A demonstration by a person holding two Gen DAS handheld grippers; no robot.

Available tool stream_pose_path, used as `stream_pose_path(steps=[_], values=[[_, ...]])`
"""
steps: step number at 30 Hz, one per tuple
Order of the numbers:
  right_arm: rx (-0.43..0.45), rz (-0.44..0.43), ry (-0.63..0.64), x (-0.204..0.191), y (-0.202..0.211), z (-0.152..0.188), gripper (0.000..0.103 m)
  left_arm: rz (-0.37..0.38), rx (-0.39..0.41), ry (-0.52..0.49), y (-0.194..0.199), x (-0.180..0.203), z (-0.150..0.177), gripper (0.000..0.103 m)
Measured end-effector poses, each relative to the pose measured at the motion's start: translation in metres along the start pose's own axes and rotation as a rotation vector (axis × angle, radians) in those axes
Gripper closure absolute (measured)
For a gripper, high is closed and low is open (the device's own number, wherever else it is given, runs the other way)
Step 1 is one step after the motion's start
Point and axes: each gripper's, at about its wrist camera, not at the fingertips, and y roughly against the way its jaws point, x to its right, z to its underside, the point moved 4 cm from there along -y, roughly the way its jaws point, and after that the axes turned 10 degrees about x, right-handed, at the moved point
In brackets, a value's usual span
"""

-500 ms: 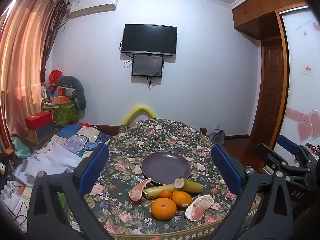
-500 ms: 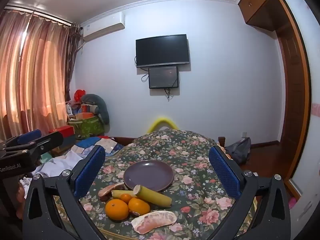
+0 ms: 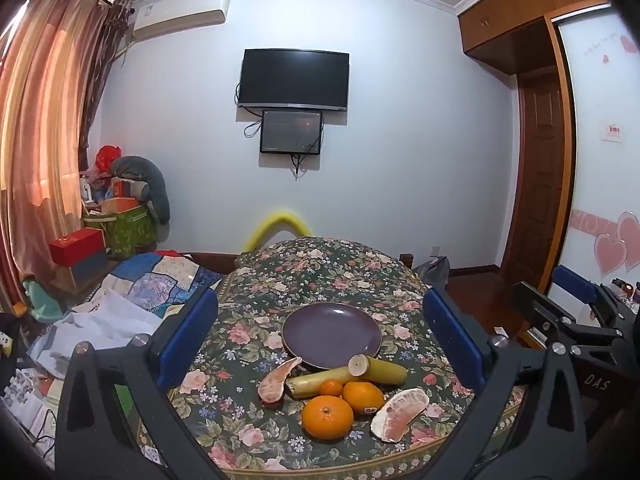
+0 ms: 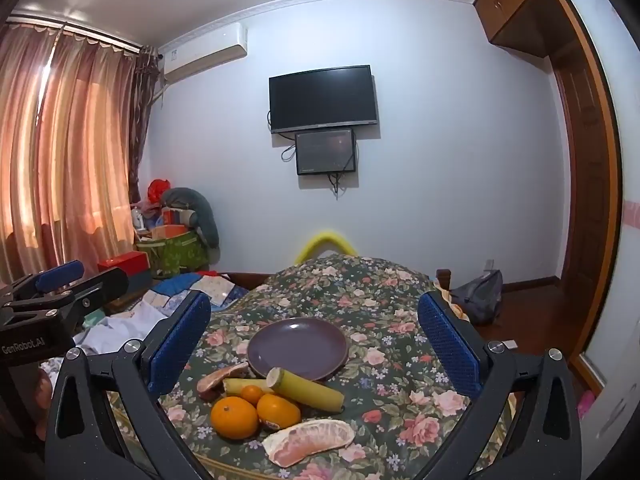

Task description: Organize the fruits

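Observation:
An empty purple plate (image 3: 331,332) (image 4: 297,347) sits on the floral tablecloth. In front of it lie two yellow-green sugarcane pieces (image 3: 378,369) (image 4: 306,390), a big orange (image 3: 327,417) (image 4: 234,417), a stickered orange (image 3: 363,397) (image 4: 278,411), a small tangerine (image 3: 331,387) (image 4: 252,394) and two peeled pomelo segments (image 3: 399,408) (image 3: 278,378) (image 4: 310,441) (image 4: 220,376). My left gripper (image 3: 320,340) and right gripper (image 4: 314,344) are both open and empty, held above and short of the fruit.
The table (image 3: 312,272) is round with its near edge just below the fruit. A bed with quilts (image 3: 132,292) lies to the left. A wooden door and floor (image 3: 536,200) are to the right. The right gripper's body shows at the left wrist view's right edge (image 3: 560,320).
Both views have shifted very slightly; the fruit and plate have not moved. Both grippers remain open.

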Motion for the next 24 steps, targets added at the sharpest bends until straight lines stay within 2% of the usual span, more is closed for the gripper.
stream_pose_path(steps=[24], values=[[0.008, 0.003, -0.014, 0.0043, 0.0008, 0.0024, 0.0, -0.007, 0.005, 0.002, 0.0006, 0.0002, 0.0017, 0.0]])
